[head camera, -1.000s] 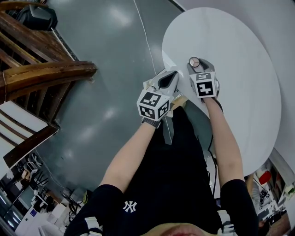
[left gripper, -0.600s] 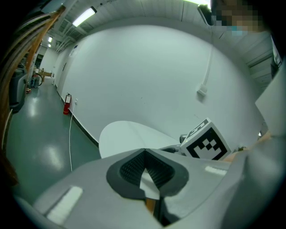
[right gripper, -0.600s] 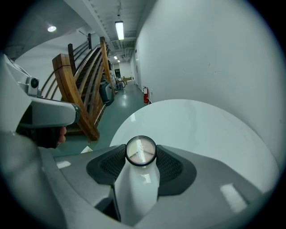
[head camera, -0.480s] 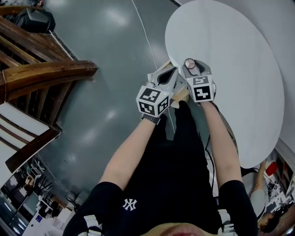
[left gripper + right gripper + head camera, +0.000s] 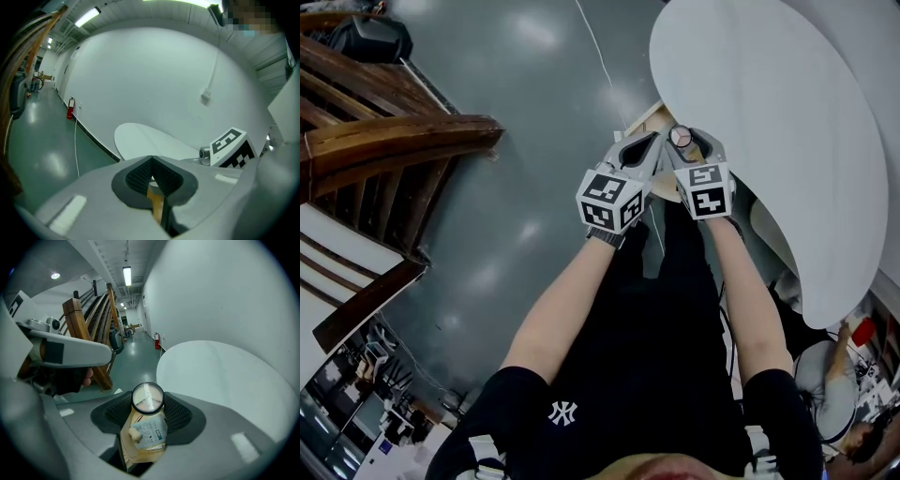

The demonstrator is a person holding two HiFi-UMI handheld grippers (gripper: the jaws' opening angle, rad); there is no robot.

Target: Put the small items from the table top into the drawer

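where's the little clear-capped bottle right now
Head view, upper centre: the bottle is clamped in the right gripper, at the white round table's edge, close beside the left gripper.

Right gripper (image 5: 682,142), bottle (image 5: 681,136) in jaws, shifted off table top (image 5: 769,112) to edge over drawer (image 5: 644,120); left gripper (image 5: 649,143) shifted alongside.

Bottle (image 5: 148,433) in right gripper (image 5: 147,405) (table (image 5: 220,376) beyond)

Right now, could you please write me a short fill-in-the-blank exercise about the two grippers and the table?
1. The right gripper is shut on a small bottle with a ___ label.
2. The left gripper is shut on a thin ___ strip.
3. The table top is white and ___ in shape.
Missing words: white; wooden; round.
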